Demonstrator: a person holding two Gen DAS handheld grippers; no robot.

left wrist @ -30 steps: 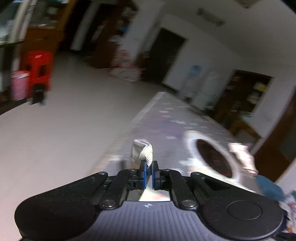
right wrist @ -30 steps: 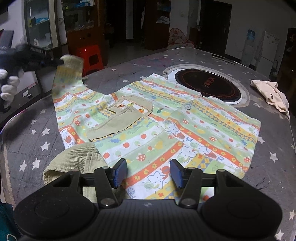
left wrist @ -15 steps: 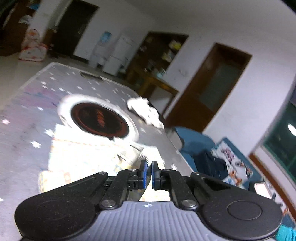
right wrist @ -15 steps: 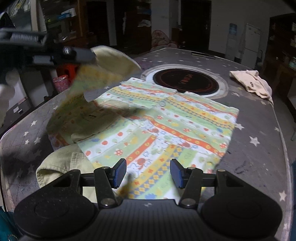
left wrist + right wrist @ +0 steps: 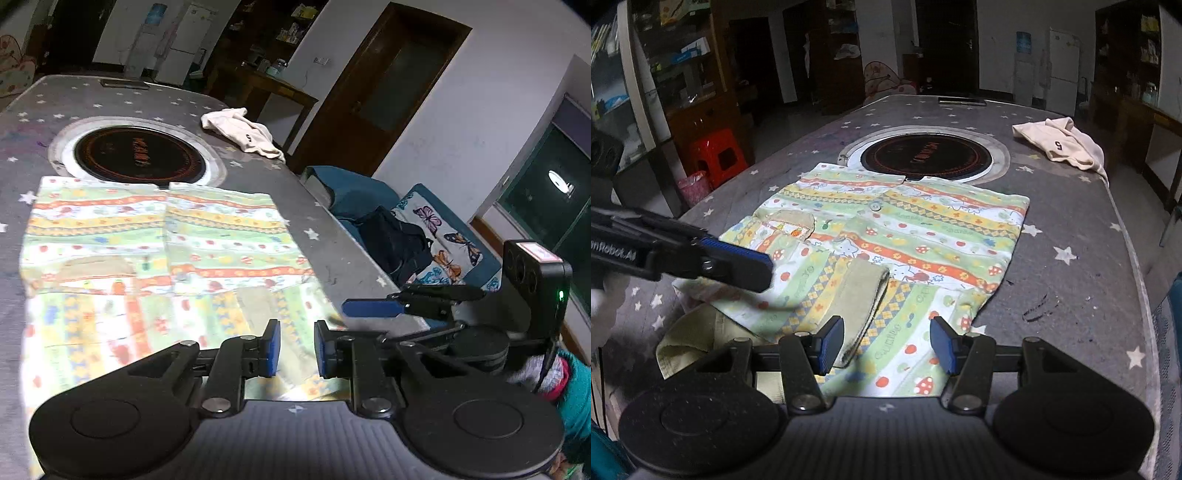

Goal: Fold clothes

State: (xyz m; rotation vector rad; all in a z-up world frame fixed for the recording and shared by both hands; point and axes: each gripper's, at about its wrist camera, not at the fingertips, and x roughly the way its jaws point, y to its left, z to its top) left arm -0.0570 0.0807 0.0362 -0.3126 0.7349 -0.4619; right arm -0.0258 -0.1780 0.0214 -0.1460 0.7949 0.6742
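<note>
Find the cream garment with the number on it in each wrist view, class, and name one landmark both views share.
Left wrist: cream garment upper centre, right of the round cooktop.
Right wrist: cream garment upper right, right of the cooktop.
Shared landmark: the cooktop.

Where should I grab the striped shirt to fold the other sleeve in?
Probably take the striped shirt by its right sleeve end, coming from the right table edge with the right claw. That cuff lies loose at the shirt's outer corner, while the left sleeve's cuff is already folded across.
</note>
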